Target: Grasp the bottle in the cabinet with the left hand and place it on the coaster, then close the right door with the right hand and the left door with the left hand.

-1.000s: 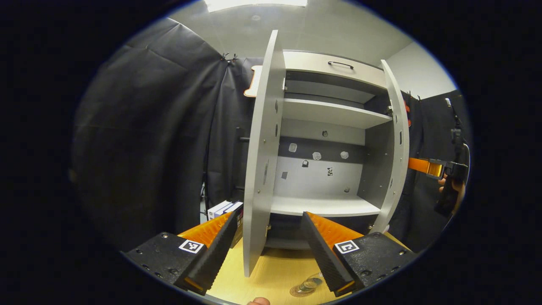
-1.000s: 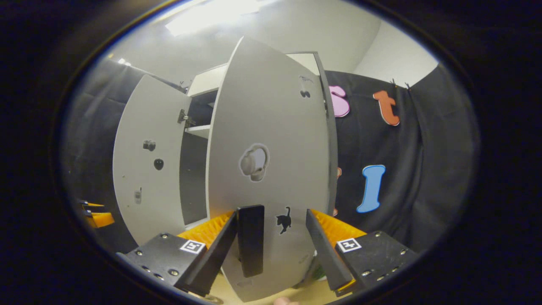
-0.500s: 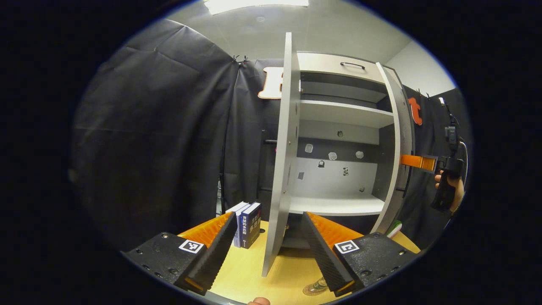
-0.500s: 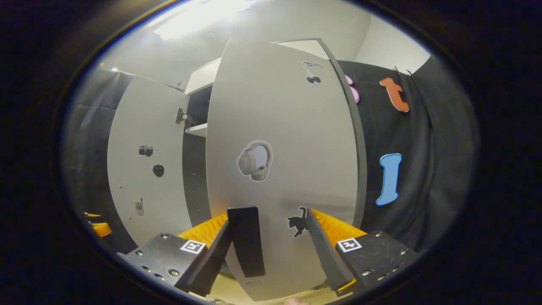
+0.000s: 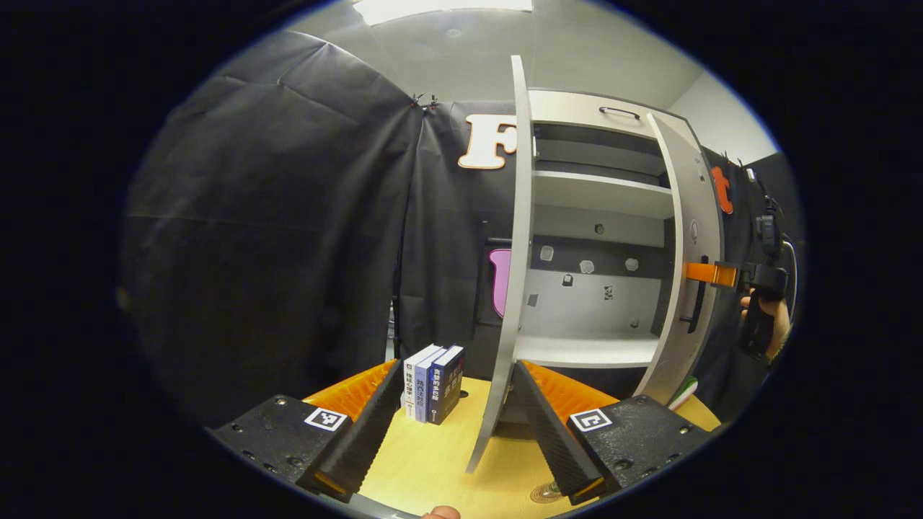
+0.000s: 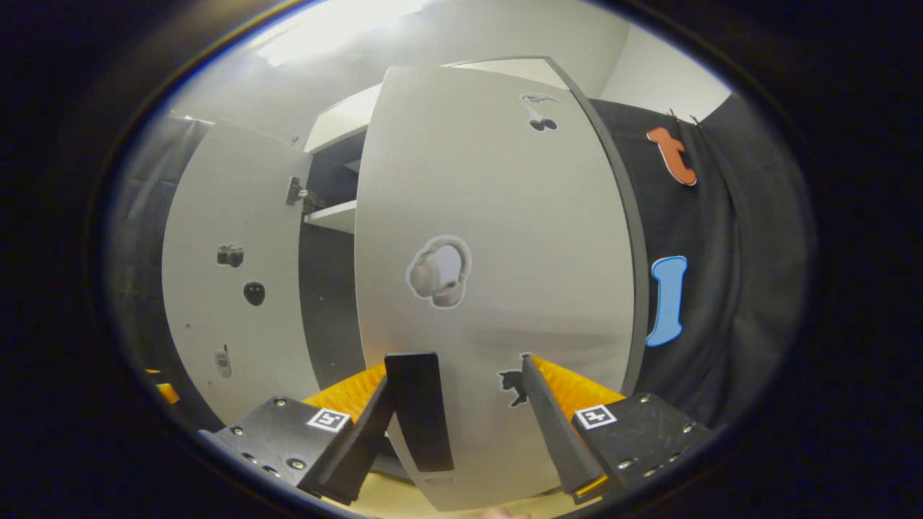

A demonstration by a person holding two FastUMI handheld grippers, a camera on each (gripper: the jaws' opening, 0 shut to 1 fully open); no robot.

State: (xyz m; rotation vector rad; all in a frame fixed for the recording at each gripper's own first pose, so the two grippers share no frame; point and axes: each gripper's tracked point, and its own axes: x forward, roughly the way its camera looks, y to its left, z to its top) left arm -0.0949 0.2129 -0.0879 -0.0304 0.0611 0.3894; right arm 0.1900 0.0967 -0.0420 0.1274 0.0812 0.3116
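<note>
A: Two grippers are being listed. Left gripper view, left to right?

B: Books (image 5: 433, 383) are standing on the wooden table (image 5: 425, 461), just past the left gripper (image 5: 456, 389). Its fingers are standing wide apart and gripping nothing. The left door (image 5: 508, 274) is showing edge-on, its lower edge lying between those fingers. The cabinet (image 5: 598, 238) is standing open behind it, shelves bare. The coaster (image 5: 542, 494) is peeking out beside the near-right finger, with something glassy on it; the finger is hiding most of it, so I cannot tell whether that is the bottle.

A: Farther right?

B: The right door (image 5: 685, 252) is standing partly open. The right gripper (image 5: 710, 274) is reaching to its outer face near the dark handle (image 5: 698, 295), a hand (image 5: 766, 324) holding it. Whether it is touching the door is hard to make out at that distance.

A: Right gripper view?

B: The left door (image 6: 231, 281) is hanging open at left. The right door (image 6: 490, 259) is looming close ahead, headphone sticker (image 6: 438, 272) at its middle. The right gripper (image 6: 458, 393) is spreading wide, the handle (image 6: 420, 411) lying just inside its left finger, the other finger apart from it. A cat sticker (image 6: 513, 383) is partly cut off by the right finger.
</note>
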